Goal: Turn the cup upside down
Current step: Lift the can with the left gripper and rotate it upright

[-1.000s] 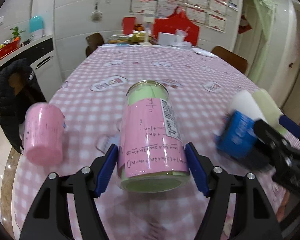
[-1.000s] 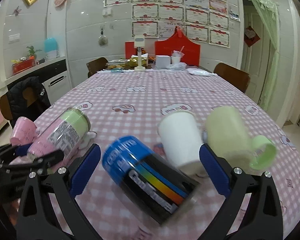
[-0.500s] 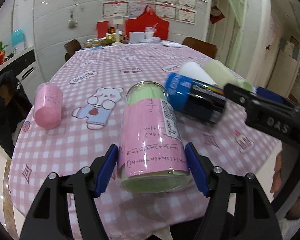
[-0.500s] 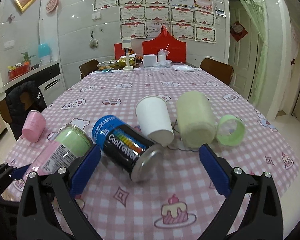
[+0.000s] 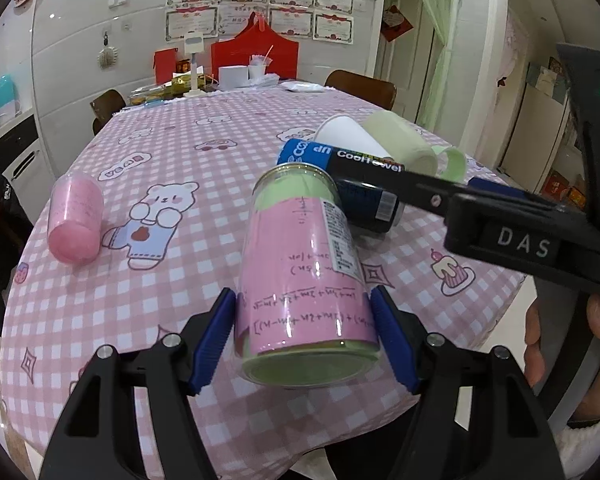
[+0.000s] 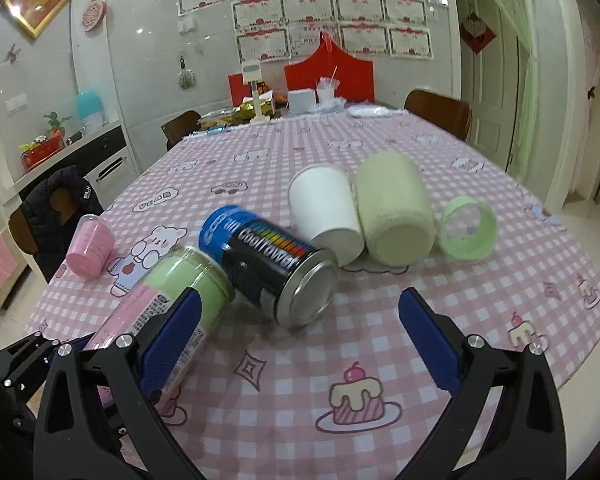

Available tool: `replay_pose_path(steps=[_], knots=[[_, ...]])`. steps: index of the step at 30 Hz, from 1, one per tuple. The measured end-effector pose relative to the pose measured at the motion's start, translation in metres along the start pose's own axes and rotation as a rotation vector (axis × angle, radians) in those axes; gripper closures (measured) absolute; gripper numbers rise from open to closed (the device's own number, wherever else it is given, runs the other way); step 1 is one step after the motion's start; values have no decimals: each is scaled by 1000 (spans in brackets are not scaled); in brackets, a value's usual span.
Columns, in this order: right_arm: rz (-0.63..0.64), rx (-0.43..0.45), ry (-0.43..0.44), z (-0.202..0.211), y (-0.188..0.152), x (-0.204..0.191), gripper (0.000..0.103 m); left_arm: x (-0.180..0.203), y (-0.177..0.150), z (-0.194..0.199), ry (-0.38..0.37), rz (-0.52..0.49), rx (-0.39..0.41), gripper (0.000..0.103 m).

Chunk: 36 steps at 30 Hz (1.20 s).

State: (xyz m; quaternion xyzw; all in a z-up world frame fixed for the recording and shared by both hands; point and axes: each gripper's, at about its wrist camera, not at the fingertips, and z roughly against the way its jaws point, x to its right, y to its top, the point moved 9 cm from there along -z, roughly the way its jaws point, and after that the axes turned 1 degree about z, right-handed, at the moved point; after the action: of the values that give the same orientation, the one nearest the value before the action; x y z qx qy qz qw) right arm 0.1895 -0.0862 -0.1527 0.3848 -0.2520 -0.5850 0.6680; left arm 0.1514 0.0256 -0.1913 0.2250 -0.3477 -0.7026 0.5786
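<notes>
Your left hand-held gripper [image 5: 304, 336] is clamped on the pink-and-green cup [image 5: 306, 276], both blue pads pressed to its lower sides; the cup is tilted, green base toward you, held above the near edge of the surface [image 5: 140, 304]. In the right wrist view the same cup [image 6: 172, 300] sits low on the left, just beside the black-and-blue Coolpower can [image 6: 268, 264] lying on its side. Your right hand-held gripper [image 6: 300, 340] is spread wide with nothing between its pads, hovering over bare pink checked cloth near the rounded front edge. Behind the can lie a white paper cup [image 6: 326, 216], a pale green cup [image 6: 394, 216] and a green ring-shaped lid [image 6: 466, 228], close together. A small pink cup [image 5: 74, 220] lies apart at the left. Since a second ago, your left gripper has drawn back toward the surface's front edge with the same grip, and the right gripper has pulled away from the can.
</notes>
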Motion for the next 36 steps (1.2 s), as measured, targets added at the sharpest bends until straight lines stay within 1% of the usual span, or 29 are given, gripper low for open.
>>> replay_pose_path(steps=[9,12,15,19,25,28,30,34,36], knots=[[-49,-46,47,-4,2,-15,8,-3,3,-5,-22,9,2,34],[-84,-76,79,-8,1,-20,8,-7,6,-5,-25,19,6,34],[-135,-121,117,-13,-2,-24,8,-11,6,-3,-13,21,16,31],[-185,-161,165,-16,-4,-30,8,-14,7,3,-30,31,28,31],[-205,-165,178,-13,-2,-34,8,-21,13,14,-20,51,58,31],[-204,-162,180,-12,0,-38,8,-29,19,24,-2,69,87,31],[-201,-161,183,-11,0,-40,8,-37,25,31,30,82,107,31],[-203,-164,191,-12,2,-44,8,-56,37,42,103,120,147,30],[-207,-169,196,-15,2,-48,8,-66,41,44,153,135,156,25]])
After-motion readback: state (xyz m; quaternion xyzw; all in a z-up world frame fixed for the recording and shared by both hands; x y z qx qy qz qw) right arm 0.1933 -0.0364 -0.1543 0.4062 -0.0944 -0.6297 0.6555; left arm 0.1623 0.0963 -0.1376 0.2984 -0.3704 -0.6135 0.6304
